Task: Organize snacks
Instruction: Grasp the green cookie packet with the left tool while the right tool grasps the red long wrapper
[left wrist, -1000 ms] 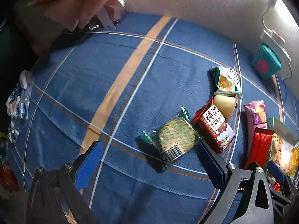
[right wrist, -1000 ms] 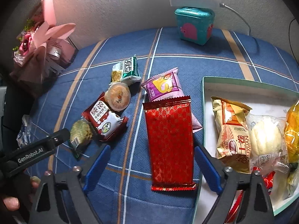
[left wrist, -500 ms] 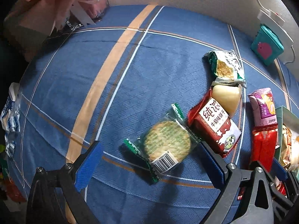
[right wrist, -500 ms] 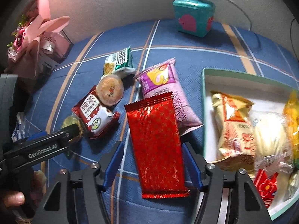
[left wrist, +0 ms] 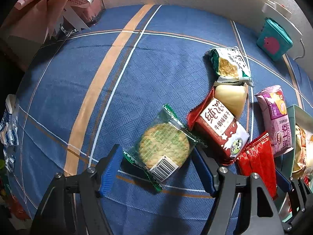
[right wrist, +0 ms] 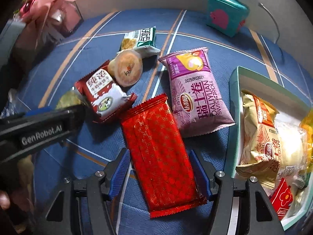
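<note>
Cloth (left wrist: 156, 62): woven blue fabric, matt, basket-weave texture. Round biscuit wrapper (left wrist: 164, 146): clear glossy plastic film. Red packet (right wrist: 162, 152): shiny metallic-looking foil, crimped ends. Purple roll wrapper (right wrist: 197, 96): smooth satin plastic. Gripper pads (right wrist: 121, 172): blue ribbed, probably rubber; arms matt black plastic. Tray (right wrist: 234, 98): seemingly matt card.
</note>
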`<state>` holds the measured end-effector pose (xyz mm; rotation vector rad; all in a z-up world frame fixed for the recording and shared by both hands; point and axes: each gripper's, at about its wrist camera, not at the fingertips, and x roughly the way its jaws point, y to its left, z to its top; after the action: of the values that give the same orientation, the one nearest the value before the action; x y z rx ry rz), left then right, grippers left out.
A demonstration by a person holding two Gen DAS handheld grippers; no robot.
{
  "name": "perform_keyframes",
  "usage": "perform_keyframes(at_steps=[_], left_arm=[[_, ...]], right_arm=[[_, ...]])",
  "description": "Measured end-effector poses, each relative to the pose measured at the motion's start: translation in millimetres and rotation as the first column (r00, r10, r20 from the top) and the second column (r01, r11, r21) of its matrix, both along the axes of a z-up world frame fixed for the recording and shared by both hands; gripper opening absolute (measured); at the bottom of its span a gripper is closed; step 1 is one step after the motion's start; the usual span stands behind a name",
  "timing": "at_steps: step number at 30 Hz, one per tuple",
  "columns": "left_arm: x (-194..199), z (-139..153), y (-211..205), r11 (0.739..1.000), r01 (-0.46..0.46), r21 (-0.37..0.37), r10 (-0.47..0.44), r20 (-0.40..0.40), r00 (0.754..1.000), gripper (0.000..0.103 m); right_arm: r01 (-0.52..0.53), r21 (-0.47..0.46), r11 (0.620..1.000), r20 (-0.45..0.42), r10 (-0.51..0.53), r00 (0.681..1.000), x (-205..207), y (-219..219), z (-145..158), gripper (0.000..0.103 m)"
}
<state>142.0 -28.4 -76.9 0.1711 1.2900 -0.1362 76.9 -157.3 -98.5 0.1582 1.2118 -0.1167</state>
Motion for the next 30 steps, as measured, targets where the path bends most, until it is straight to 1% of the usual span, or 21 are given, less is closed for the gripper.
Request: perform_keyframes(at_steps=[1,6,8,9,10,15,17,19,20,21,22,23,24,26,30], left_arm=[[2,-1,2,1.000,0.003,0.003,-0.003,0.002,1.000,0.074],[4,0,5,0.996,0.038,0.085,-0.043,0.059,0.997,0.075],[6,-1,5,0.993,0.064,0.097,-0.071,0.072,0.995,0.079],[9,-1,5,0.992,0.070,0.102,-0.078,0.077,0.994,0.083],[11,-2,6,0.992,0.072,0.106,-0.081,0.083,0.993,0.083],[19,-5,12,0.995,0.064,0.079,-0.071,0.091,0.993,0.083],[21,-8,11,0.995,0.070,0.074,-0.077,0.093,0.993,0.083],[19,-10,9,0.996,0.075,0.051,-0.079,0.084,0.993,0.083],[20,-10,9,0.997,0.077,0.024,-0.078,0.074,0.994,0.081],[18,-11,8,0.997,0.074,0.012,-0.075,0.068,0.995,0.073],[18,-11,8,0.997,0.071,0.013,-0.071,0.066,0.995,0.063],[18,-10,8,0.997,0.064,0.035,-0.067,0.069,0.995,0.058],[18,-10,8,0.997,0.065,0.036,-0.067,0.071,0.995,0.054],[18,-9,10,0.998,0.058,0.024,-0.059,0.070,0.996,0.052],[15,-6,14,0.999,0.029,0.016,-0.030,0.063,0.998,0.051]], right_arm=[[-0.006,-0.009,1.000,-0.004,0.006,1.000,0,1,-1,0.066],[-0.020,-0.031,0.999,-0.011,0.020,1.000,4,10,-4,0.066],[-0.022,-0.036,0.999,-0.012,0.022,1.000,6,16,-7,0.066],[-0.023,-0.036,0.999,-0.012,0.022,1.000,7,19,-8,0.066],[-0.022,-0.035,0.999,-0.011,0.022,1.000,6,21,-9,0.065],[-0.023,-0.035,0.999,-0.011,0.023,1.000,0,20,-7,0.063],[-0.024,-0.033,0.999,-0.010,0.023,1.000,0,18,-6,0.060],[-0.022,-0.028,0.999,-0.007,0.022,1.000,-1,15,-4,0.057],[-0.021,-0.026,0.999,-0.007,0.021,1.000,-1,14,-3,0.057],[-0.022,-0.025,0.999,-0.006,0.022,1.000,-1,14,-3,0.056],[-0.022,-0.024,0.999,-0.004,0.022,1.000,-2,14,-2,0.054],[-0.023,-0.022,0.999,-0.003,0.023,1.000,-2,13,-1,0.053],[-0.023,-0.018,1.000,-0.001,0.023,1.000,-2,12,0,0.052],[-0.017,-0.012,1.000,0.003,0.017,1.000,-4,11,2,0.050],[-0.011,-0.005,1.000,0.006,0.011,1.000,-7,9,6,0.049]])
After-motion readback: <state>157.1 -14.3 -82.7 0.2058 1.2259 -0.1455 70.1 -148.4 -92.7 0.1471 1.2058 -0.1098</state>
